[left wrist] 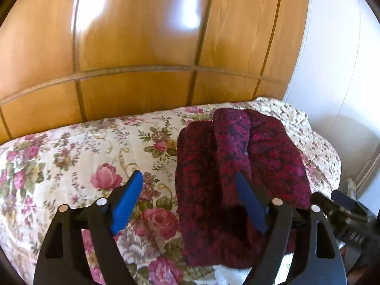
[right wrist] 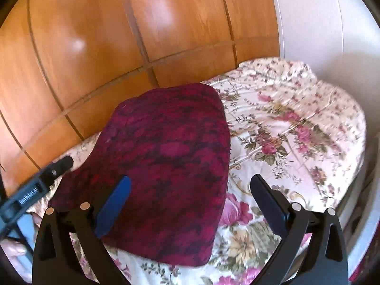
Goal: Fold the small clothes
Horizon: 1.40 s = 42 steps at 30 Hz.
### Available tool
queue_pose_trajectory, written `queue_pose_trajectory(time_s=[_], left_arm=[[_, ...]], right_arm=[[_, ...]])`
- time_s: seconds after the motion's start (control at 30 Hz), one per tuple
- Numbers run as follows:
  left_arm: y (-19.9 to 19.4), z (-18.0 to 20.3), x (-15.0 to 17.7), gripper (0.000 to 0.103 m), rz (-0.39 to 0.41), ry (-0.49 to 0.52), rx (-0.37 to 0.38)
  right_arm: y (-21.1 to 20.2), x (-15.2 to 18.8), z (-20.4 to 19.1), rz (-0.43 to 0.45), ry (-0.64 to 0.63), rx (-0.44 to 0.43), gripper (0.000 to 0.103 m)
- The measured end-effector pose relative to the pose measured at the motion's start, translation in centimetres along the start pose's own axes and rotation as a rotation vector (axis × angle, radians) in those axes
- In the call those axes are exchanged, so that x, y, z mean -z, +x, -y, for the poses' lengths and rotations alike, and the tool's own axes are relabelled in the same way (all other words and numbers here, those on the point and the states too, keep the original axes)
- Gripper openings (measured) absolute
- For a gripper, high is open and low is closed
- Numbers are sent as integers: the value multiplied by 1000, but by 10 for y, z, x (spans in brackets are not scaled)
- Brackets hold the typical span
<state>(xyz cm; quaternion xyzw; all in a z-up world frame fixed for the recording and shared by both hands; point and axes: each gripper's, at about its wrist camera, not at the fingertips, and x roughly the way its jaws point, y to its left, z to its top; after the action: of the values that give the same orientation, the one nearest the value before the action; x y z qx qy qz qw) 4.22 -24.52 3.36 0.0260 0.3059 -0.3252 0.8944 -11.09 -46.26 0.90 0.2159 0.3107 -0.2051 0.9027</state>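
left gripper (left wrist: 190, 185): fingers released, holds nothing | right gripper (right wrist: 190, 190): fingers released, holds nothing | folded dark red cloth (right wrist: 166, 156) lies on flowery bed cover (right wrist: 285, 123)

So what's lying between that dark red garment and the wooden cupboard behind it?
Only the flowery bedspread. In the left tool's view a thin strip of it shows between the dark red garment and the wooden cupboard; nothing else lies there.

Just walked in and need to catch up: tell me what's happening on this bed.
A person is folding a dark red patterned knit garment on the floral bedspread. It lies in a folded bundle. The left gripper and right gripper are both open above it, holding nothing.
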Motion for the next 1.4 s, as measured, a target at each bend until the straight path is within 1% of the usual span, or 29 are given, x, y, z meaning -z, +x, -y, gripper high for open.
queue_pose_trajectory(time_s=[0.17,0.27,0.37,0.47,0.53,0.6,1.0,1.1,1.27,1.33,1.4], left_arm=[[-28,4,11,81,31,5,-30],[-39,5,20,81,40,18,-49],[-48,7,27,81,52,32,-80],[-53,5,34,82,45,24,-84],[-57,4,37,89,47,18,-92],[-61,2,41,89,52,12,-99],[-65,1,51,89,40,9,-132],[-65,1,52,93,38,7,-137],[-66,-1,52,93,39,1,-149],[-66,-2,52,97,37,1,-154],[-66,-2,52,98,39,2,-161]], right_arm=[[-16,22,-20,3,-22,28,100],[-20,30,-27,5,-37,30,100],[-25,35,-33,4,-53,37,100],[-28,41,-36,2,-60,39,100],[-30,45,-39,5,-66,47,100],[-31,47,-40,5,-68,46,100],[-33,51,-41,10,-66,50,100],[-34,51,-40,16,-61,55,100],[-39,51,-40,38,-57,67,100],[-40,51,-40,41,-60,70,100],[-40,52,-42,38,-61,67,100]])
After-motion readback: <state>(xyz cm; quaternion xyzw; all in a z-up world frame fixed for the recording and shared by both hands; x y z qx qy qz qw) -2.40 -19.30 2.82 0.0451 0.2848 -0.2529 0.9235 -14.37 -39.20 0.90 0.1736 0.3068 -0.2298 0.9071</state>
